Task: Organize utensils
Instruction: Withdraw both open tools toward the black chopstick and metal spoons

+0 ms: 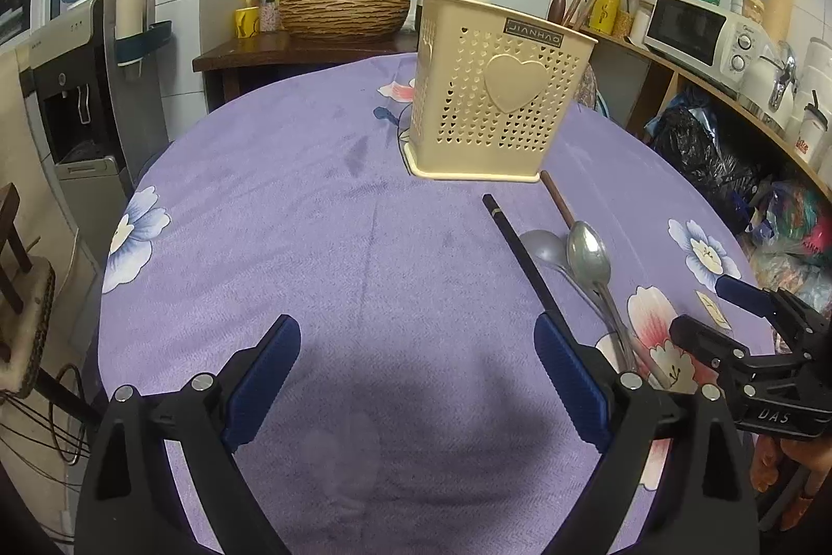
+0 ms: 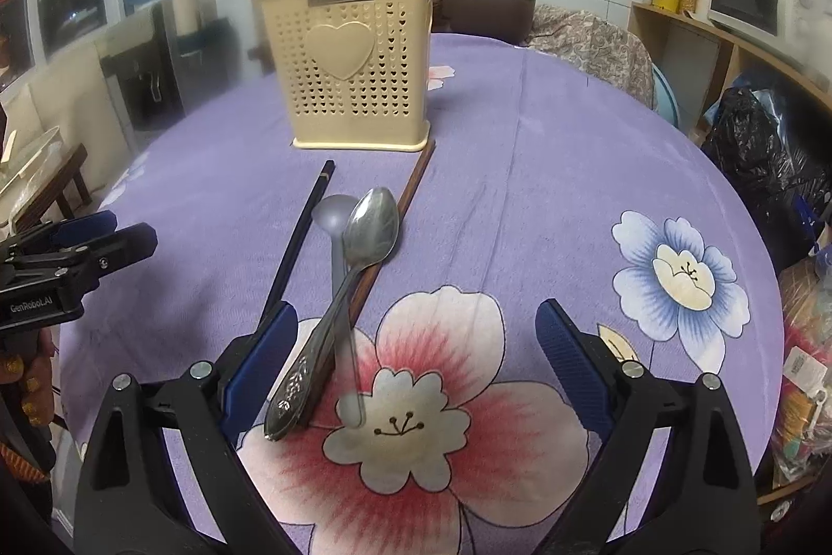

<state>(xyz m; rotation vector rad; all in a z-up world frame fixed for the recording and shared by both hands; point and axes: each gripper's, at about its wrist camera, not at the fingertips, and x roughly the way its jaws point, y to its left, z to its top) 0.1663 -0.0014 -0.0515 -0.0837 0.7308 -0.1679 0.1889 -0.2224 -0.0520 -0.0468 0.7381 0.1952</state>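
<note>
A cream perforated utensil holder [image 1: 499, 107] with a heart on its front stands on the purple flowered tablecloth [image 1: 312, 243]; it also shows in the right wrist view [image 2: 353, 76], with brown chopsticks and a dark spoon standing in it. In front of it lie a metal spoon [image 2: 364, 243], a grey plastic spoon [image 2: 335, 217], a black chopstick [image 2: 299, 237] and a brown chopstick [image 2: 411, 191]. My right gripper [image 2: 416, 347] is open, low over the spoon handles. My left gripper [image 1: 416, 357] is open and empty, left of the utensils.
A brown rice cooker [image 2: 489, 3] stands behind the holder at the table's far edge. A water dispenser [image 1: 88, 97] stands at the left, a wooden shelf with a microwave [image 1: 697, 29] at the right, black bags [image 1: 697, 149] below it.
</note>
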